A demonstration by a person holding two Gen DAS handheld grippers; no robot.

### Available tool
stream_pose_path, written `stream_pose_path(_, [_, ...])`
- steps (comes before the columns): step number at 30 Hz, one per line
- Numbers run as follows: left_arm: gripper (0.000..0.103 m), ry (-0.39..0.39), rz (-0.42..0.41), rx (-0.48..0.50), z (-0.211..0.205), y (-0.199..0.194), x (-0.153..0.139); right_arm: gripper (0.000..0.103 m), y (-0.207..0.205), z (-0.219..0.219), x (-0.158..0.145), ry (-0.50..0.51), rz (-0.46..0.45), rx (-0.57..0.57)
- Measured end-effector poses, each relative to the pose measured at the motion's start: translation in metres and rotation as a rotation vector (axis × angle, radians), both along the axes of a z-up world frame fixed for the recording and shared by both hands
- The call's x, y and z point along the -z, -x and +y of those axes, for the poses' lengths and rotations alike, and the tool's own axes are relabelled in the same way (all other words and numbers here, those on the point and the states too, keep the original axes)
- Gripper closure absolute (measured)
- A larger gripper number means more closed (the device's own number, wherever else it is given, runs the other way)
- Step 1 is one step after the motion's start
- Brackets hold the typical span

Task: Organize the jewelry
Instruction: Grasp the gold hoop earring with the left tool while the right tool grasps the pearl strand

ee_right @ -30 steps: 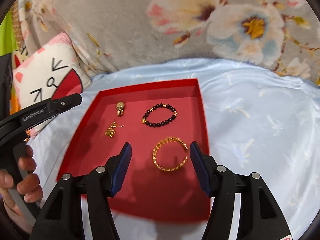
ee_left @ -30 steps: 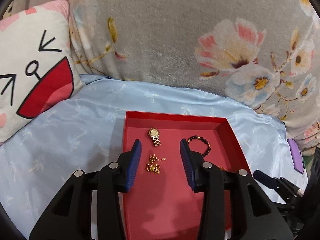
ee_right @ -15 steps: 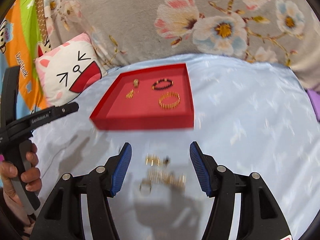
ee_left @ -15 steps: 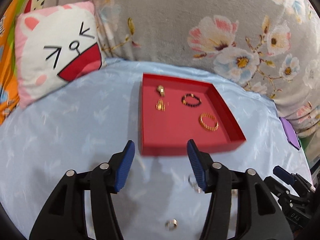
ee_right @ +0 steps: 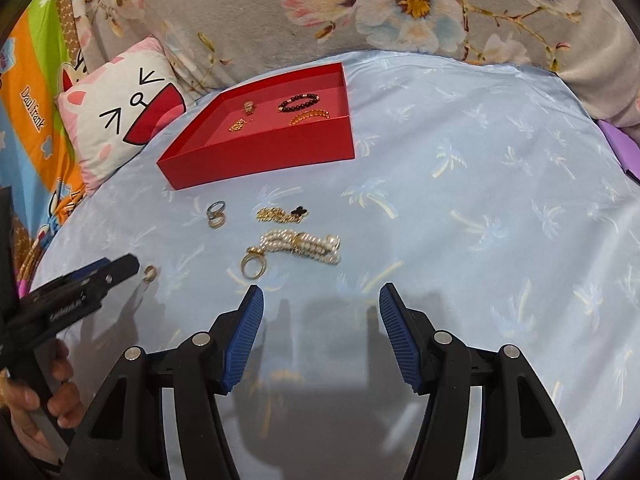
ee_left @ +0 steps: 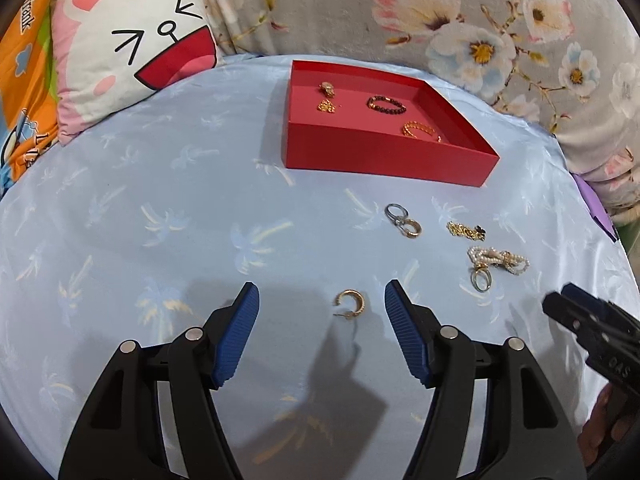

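Both grippers pointed down at an angle over the light blue sheet, which covers what looks like a bed.

Left gripper: jaws released and had just been opening wider. A gold hoop earring lay on the sheet between the blue pads, touching neither. In the right wrist view the left gripper came in from the left edge, with the person's left hand wrapped around its handle and the earring just beside its tip.

Right gripper: jaws released, nothing between them, only bare sheet. It sat just short of the pearl bracelet and a gold ring touching the bracelet's end.

Loose items on the sheet: two rings touching each other, and a gold chain with a black clover charm near them.

Red tray sat well beyond the loose pieces, toward the floral blanket. It held a gold watch, a small gold chain, a dark beaded bracelet and a gold bangle, all apart from each other. A cat-face pillow lay to the tray's left.
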State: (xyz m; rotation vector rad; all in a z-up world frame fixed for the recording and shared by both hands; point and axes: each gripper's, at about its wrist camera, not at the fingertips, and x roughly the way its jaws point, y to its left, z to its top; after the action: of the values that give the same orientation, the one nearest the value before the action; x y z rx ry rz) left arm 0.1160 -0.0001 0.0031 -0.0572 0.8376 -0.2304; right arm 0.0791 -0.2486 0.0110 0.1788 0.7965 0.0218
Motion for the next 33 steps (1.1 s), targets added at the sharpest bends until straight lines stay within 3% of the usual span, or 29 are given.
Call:
stream_pose_path(10, [0.039,-0.007,0.026,0.014,-0.006,-0.005,0.013,0.062,-0.045,0.007,0.014,0.024,0.030,-0.055])
stream_pose_path(18, [0.039,-0.017,0.022,0.027,-0.008,-0.005,0.015,0.092,-0.048,0.013,0.017,-0.001,0.045,-0.089])
stream_pose_path(22, [0.040,-0.017,0.020,0.035,-0.010,-0.007,0.015,0.094,-0.043,0.012,0.018,-0.039,0.040,-0.083])
stream_pose_path(25, [0.047,-0.021,0.017,0.049,-0.012,-0.007,0.015,0.094,-0.038,0.011,0.018,-0.066,0.037,-0.079])
stream_pose_path(33, [0.079,-0.034,0.010,0.105,-0.023,-0.008,0.015,0.094,-0.031,0.010,0.017,-0.092,0.031,-0.071])
